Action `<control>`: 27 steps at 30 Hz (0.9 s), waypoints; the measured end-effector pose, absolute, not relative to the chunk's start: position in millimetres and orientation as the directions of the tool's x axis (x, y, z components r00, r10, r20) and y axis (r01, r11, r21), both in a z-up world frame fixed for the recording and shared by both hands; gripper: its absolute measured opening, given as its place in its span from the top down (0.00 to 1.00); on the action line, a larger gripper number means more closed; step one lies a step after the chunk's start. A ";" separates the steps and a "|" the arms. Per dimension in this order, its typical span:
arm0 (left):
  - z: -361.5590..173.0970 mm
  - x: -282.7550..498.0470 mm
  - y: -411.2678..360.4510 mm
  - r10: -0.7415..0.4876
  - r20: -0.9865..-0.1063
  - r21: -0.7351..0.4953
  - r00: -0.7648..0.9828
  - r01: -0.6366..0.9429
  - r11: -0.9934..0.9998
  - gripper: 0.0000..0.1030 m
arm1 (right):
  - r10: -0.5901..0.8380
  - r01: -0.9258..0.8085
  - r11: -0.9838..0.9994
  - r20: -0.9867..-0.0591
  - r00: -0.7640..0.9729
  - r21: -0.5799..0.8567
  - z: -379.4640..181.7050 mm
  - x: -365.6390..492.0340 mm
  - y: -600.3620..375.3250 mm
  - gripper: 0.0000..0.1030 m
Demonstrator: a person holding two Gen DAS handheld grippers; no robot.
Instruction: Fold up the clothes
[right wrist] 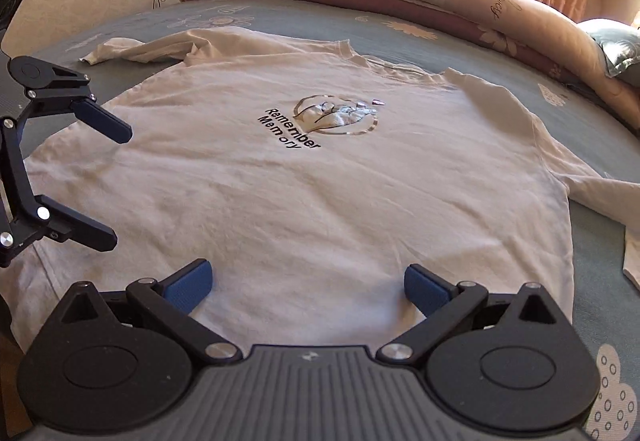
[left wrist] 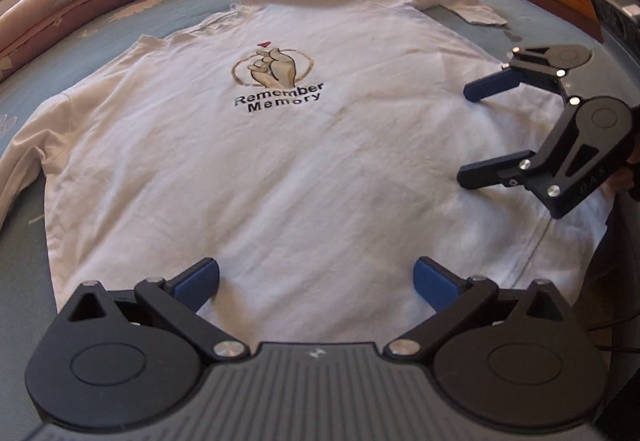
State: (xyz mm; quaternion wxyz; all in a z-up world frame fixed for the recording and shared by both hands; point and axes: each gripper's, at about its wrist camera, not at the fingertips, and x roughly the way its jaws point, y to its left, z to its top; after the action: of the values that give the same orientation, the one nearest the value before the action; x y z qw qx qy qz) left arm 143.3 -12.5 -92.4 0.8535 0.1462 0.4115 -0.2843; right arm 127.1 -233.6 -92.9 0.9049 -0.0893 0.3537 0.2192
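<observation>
A white shirt point(left wrist: 280, 169) lies flat on the bed point(right wrist: 280, 17), stretching toward twelve o'clock beyond the left gripper point(left wrist: 316, 281) and right gripper point(right wrist: 306, 283); both jaws wide apart, holding nothing.

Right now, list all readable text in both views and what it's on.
"Remember Memory" printed in black on the white T-shirt, under its hand graphic.
"DAS", faint embossed letters on the right gripper body; a tentative reading.
Cursive script on the rolled quilt: too distorted to read.
A small logo mark on each gripper's grey housing: not legible as text.
</observation>
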 end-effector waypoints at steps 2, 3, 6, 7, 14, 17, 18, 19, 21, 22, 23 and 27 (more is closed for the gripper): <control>-93.0 133.2 2.6 -0.344 -0.790 0.014 0.508 0.575 0.818 0.01 | 0.317 -0.437 0.899 -0.689 0.652 -0.001 -92.2 116.4 -250.2 0.00; -93.0 127.1 9.9 -0.319 -0.796 0.029 0.514 0.559 0.828 0.01 | 0.304 -0.424 0.906 -0.692 0.655 -0.003 -92.0 110.3 -257.8 0.00; -91.4 113.8 35.6 -0.309 -0.801 -0.008 0.512 0.507 0.862 0.01 | 0.269 -0.382 0.924 -0.696 0.666 -0.008 -92.3 92.1 -278.0 0.00; -90.3 112.4 42.1 -0.305 -0.805 -0.023 0.508 0.489 0.872 0.01 | 0.261 -0.366 0.931 -0.691 0.674 -0.004 -92.8 87.1 -282.1 0.00; -73.6 128.0 51.8 -0.327 -0.795 -0.083 0.511 0.442 0.893 0.01 | 0.182 -0.257 0.966 -0.699 0.691 -0.002 -86.1 88.5 -273.6 0.00; -74.5 144.8 42.1 -0.349 -0.782 -0.099 0.516 0.450 0.887 0.01 | 0.229 -0.244 0.967 -0.644 0.730 0.067 -72.5 95.5 -268.6 0.00; -75.9 150.7 38.5 -0.345 -0.780 -0.091 0.522 0.450 0.888 0.01 | 0.250 -0.256 0.963 -0.637 0.729 0.086 -69.9 100.6 -264.1 0.00; -77.7 156.8 34.9 -0.334 -0.777 -0.075 0.533 0.448 0.891 0.01 | 0.264 -0.268 0.959 -0.636 0.725 0.094 -68.9 107.0 -257.4 0.00; -77.1 167.9 29.4 -0.322 -0.769 -0.055 0.552 0.444 0.894 0.01 | 0.269 -0.293 0.954 -0.632 0.727 0.068 -70.8 119.6 -239.3 0.00; -74.7 173.6 27.9 -0.331 -0.758 -0.057 0.562 0.448 0.892 0.01 | 0.268 -0.304 0.951 -0.632 0.727 0.053 -71.7 125.1 -231.4 0.00; -72.6 180.8 26.3 -0.338 -0.748 -0.060 0.572 0.448 0.892 0.01 | 0.265 -0.313 0.949 -0.634 0.726 0.039 -72.1 131.3 -223.6 0.00; -81.8 214.1 20.7 -0.320 -0.757 -0.079 0.570 0.407 0.910 0.01 | 0.257 -0.329 0.944 -0.638 0.726 0.006 -73.6 156.7 -202.0 0.00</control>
State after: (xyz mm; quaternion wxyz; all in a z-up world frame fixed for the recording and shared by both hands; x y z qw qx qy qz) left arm 214.1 20.7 -81.8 0.8844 0.0522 0.4159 -0.2054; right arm 156.7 -202.0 -73.6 0.9273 -0.0538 0.3351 0.1578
